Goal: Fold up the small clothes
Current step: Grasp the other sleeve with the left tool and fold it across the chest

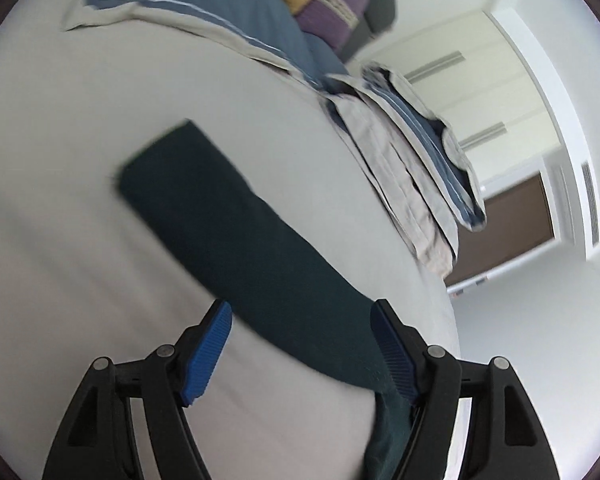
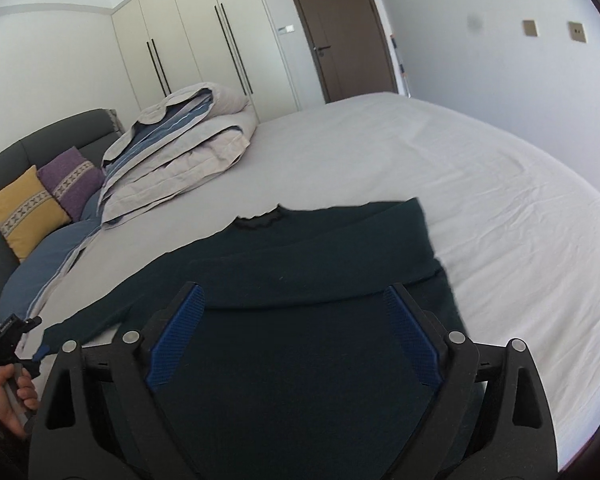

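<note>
A dark green sweater point(image 2: 300, 248) lies flat on the pale grey bed sheet point(image 2: 480, 208), its collar point(image 2: 260, 218) at the far side and its right side folded over the body. One sleeve point(image 2: 96, 316) stretches out to the left. My right gripper point(image 2: 293, 290) hangs open over the sweater's body, with no cloth pinched between its blue pads point(image 2: 176, 340). The blurred left wrist view shows that sleeve point(image 1: 228, 228) running diagonally across the sheet. My left gripper point(image 1: 300, 308) is open over its near end, and the cloth passes beside the right pad point(image 1: 394, 356).
A folded beige and blue duvet point(image 2: 180, 148) sits at the back left. Yellow point(image 2: 20, 212) and purple point(image 2: 72, 180) cushions and a blue pillow point(image 2: 40, 272) lean on the dark headboard point(image 2: 40, 136). A hand point(image 2: 8, 396) shows at the left edge. Wardrobe point(image 2: 188, 40) and door point(image 2: 340, 32) stand behind.
</note>
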Action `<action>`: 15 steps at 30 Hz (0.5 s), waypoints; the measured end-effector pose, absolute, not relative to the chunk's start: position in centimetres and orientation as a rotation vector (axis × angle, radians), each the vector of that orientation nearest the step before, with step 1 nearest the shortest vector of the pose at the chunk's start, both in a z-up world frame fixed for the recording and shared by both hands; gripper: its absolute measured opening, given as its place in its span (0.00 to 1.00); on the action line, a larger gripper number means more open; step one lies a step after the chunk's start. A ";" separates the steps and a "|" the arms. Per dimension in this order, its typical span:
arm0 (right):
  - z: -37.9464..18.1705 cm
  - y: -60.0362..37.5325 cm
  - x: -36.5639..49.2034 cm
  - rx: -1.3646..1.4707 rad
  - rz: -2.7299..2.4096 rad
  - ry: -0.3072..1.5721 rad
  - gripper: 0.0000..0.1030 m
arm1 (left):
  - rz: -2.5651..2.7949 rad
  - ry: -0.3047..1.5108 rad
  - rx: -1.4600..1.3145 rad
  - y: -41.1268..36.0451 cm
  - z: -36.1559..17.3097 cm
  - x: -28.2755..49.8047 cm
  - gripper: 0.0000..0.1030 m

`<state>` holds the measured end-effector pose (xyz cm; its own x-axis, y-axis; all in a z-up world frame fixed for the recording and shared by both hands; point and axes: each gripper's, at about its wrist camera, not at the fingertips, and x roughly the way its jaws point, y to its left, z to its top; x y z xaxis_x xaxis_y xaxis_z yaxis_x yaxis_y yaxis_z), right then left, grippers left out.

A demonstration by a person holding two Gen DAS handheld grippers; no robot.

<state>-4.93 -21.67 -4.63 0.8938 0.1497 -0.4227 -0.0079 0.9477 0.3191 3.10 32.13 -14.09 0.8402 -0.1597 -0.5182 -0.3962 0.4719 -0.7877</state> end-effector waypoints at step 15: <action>-6.1 -17.9 -7.3 0.351 0.167 0.549 0.73 | 0.299 0.513 -1.390 39.8 -18.8 5.4 0.11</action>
